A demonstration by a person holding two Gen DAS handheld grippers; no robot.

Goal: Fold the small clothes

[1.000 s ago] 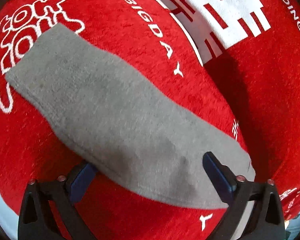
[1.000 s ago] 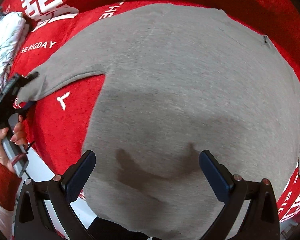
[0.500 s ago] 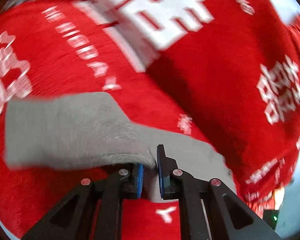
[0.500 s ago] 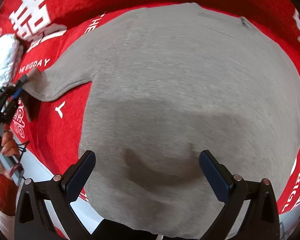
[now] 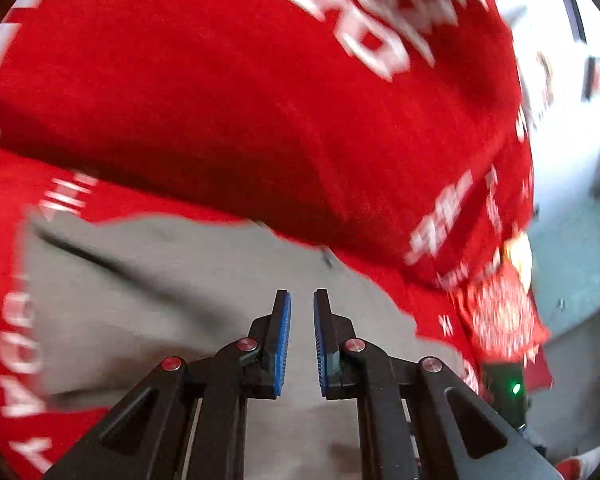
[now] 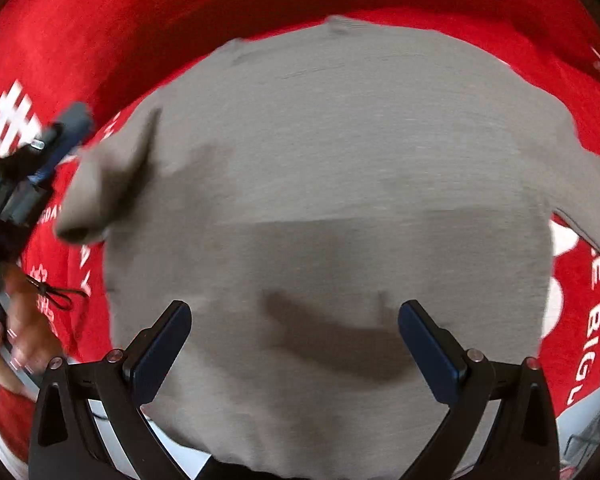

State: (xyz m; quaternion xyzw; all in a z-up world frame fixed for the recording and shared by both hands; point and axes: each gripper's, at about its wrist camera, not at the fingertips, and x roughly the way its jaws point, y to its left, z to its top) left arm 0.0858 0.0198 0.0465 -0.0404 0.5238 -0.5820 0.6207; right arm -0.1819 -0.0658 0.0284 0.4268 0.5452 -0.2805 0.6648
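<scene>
Left wrist view: the left gripper (image 5: 302,312) has its fingers nearly together with nothing visibly pinched; the grey top (image 5: 180,292) lies beneath them on a red cloth (image 5: 220,100). Right wrist view: the right gripper (image 6: 294,320) hovers, fingers wide, over the top's (image 6: 340,180) middle; its left sleeve (image 6: 104,184) is flipped inward

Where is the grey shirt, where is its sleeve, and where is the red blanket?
grey shirt (image 6: 340,168), right wrist view, middle of its body.
sleeve (image 6: 100,184), right wrist view, the raised sleeve at the left.
red blanket (image 5: 220,80), left wrist view, a bare red part above the shirt.
</scene>
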